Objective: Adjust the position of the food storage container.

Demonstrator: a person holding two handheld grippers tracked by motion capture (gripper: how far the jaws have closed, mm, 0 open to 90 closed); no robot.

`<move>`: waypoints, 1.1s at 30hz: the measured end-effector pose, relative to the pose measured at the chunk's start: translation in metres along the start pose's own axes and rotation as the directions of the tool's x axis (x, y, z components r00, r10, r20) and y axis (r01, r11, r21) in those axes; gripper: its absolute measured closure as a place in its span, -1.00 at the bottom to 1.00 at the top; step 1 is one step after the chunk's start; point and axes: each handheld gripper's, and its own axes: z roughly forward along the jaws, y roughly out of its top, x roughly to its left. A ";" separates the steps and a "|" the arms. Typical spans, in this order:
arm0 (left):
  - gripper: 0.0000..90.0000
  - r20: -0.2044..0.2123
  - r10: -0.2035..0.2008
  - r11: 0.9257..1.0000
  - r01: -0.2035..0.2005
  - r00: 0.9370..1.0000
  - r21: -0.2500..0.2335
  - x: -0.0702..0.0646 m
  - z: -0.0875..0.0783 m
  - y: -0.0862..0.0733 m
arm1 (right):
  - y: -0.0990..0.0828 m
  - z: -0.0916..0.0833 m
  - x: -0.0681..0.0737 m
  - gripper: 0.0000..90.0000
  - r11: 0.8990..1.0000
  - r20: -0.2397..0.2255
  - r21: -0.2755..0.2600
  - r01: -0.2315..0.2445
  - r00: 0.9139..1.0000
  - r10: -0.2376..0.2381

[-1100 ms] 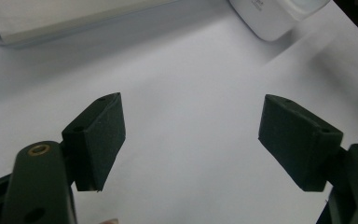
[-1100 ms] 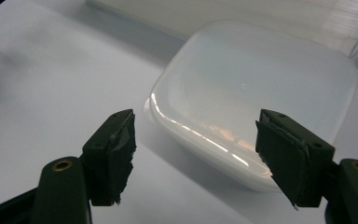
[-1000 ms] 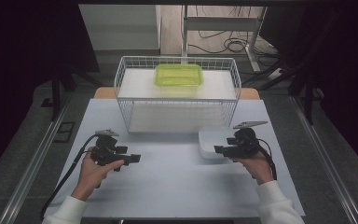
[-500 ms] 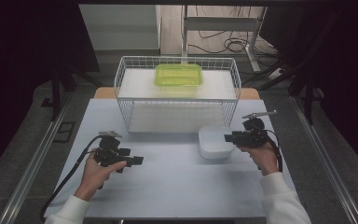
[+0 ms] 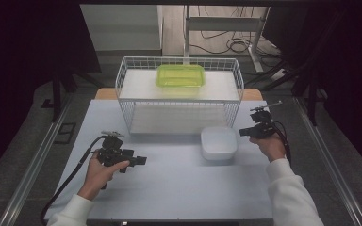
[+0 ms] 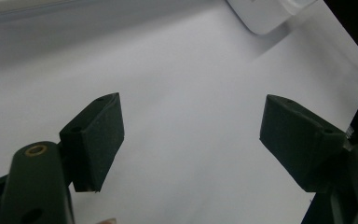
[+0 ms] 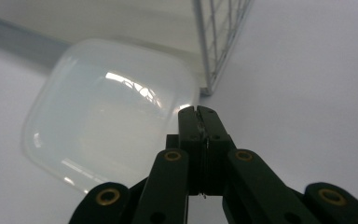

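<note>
A: Counter [image 5: 179, 188] first, since it is the biggest thing: pale and bare across the lower middle of the high view. What sits on it?

B: A white wire basket [image 5: 179, 96] at the upper centre, with a shelf inside. On that shelf, toward the back, lies a lime-green container [image 5: 180, 75].

A: And in front of the basket?

B: A white rounded-square container [image 5: 218, 142] on the counter, just right of centre, near the basket's front right corner. In the right gripper view its translucent lid catches reflections, and a corner of the wire basket stands just beside it.

A: Any brand, label or writing?

B: None that I can read on any of them.

A: The hand-held grippers?

B: The left hand-held gripper [image 6: 191, 140] is at the lower left of the high view, above bare counter, its jaws spread wide apart with nothing between them. The right hand-held gripper [image 7: 199, 119] is at the right, just beside the white container's right edge, jaws pressed together on nothing.
</note>
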 end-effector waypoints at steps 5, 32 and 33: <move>-0.54 0.008 0.002 1.000 -0.002 1.000 -0.003 0.001 0.000 0.000 | 0.005 0.014 -0.009 0.97 0.999 0.020 0.045 -0.023 1.000 0.022; -0.54 -0.005 0.000 1.000 0.000 1.000 0.005 0.004 -0.002 -0.005 | 0.008 0.048 0.019 0.98 0.994 0.015 0.104 0.037 0.999 -0.039; -0.54 -0.004 0.002 1.000 -0.002 1.000 0.009 0.005 -0.001 -0.004 | 0.008 0.048 0.023 0.98 0.994 0.010 0.104 0.039 0.999 -0.040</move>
